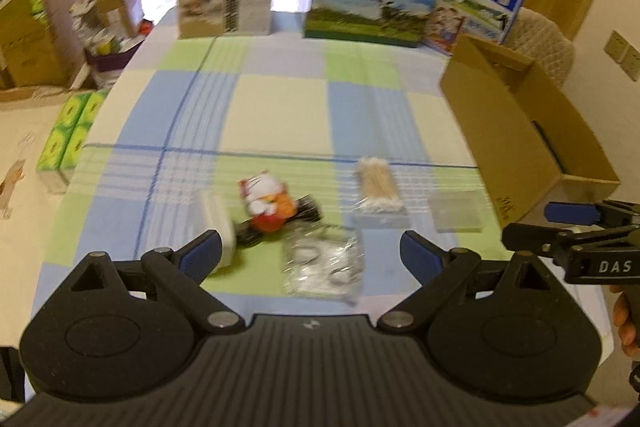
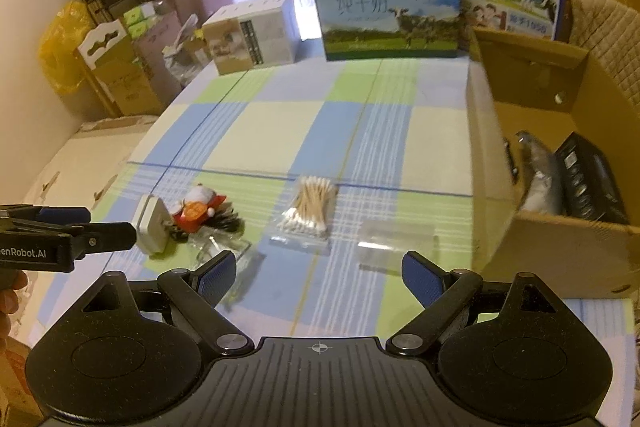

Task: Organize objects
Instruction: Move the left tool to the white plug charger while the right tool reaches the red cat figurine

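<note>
1. Both grippers hang above the near edge of the checked tablecloth (image 1: 280, 99). Your left gripper (image 1: 311, 251) has its jaws wide and empty; your right gripper (image 2: 318, 271) is the same, jaws wide with nothing between them.

2. Loose items lie in a row ahead. In the left wrist view: white charger (image 1: 218, 227) at 11 o'clock, cat toy (image 1: 266, 205) just beside it, a clear packet (image 1: 324, 265) at 12 o'clock nearest the jaws, bag of cotton swabs (image 1: 378, 193) at 1 o'clock, clear plastic box (image 1: 456, 213) further right.

3. The cardboard box (image 2: 560, 251) stands open at 3 o'clock in the right wrist view. It already holds a black item and something grey; I can't tell what they are.

4. Judged step: between picks, with five items left on the cloth, so sorting looks partway done.

5. Next move calls for lowering your right gripper onto the clear plastic box (image 2: 396, 239), at 12 to 1 o'clock and closest to the cardboard box. It's flat and slick; pinch across its edges.

6. The left wrist view is blurred; small detail is unreliable.
</note>
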`<action>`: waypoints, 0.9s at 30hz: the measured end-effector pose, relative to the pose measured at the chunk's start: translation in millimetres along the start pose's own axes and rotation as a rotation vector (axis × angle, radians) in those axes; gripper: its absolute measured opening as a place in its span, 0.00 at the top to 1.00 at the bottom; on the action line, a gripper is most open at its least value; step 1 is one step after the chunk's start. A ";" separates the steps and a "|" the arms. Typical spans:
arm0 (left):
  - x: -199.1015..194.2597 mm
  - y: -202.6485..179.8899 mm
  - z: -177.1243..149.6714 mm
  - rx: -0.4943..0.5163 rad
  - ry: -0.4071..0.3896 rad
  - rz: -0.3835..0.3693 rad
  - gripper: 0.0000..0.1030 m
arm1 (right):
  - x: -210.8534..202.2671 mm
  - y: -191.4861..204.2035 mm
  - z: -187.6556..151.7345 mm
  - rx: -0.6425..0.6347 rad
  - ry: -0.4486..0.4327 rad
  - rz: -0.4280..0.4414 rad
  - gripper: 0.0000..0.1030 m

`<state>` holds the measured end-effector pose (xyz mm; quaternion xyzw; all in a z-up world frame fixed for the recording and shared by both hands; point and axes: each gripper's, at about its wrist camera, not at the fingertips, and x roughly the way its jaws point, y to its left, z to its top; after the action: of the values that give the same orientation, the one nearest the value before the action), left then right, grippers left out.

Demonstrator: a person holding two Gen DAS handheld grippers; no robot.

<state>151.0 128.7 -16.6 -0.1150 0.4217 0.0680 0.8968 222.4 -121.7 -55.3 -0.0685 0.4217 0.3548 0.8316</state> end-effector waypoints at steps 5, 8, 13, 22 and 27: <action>7.1 18.0 -8.2 -0.023 0.030 0.036 0.10 | 14.3 1.9 -4.0 0.008 0.032 0.016 0.15; 12.5 24.2 -10.4 -0.032 0.043 0.051 0.12 | 21.9 2.6 -5.9 0.015 0.050 0.018 0.15; 25.3 31.6 -9.7 -0.031 0.062 0.073 0.17 | 33.3 3.9 -8.4 0.027 0.071 0.015 0.15; 58.8 41.1 -2.8 0.021 0.103 0.142 0.27 | 47.0 -2.4 -10.9 0.055 0.110 -0.002 0.15; 73.6 41.3 2.2 0.048 0.120 0.153 0.29 | 51.9 -6.5 -9.3 0.065 0.122 -0.013 0.15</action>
<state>190.3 170.9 -78.2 -0.0648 0.4835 0.1191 0.8648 240.9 -102.7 -101.3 -0.0659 0.4825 0.3305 0.8085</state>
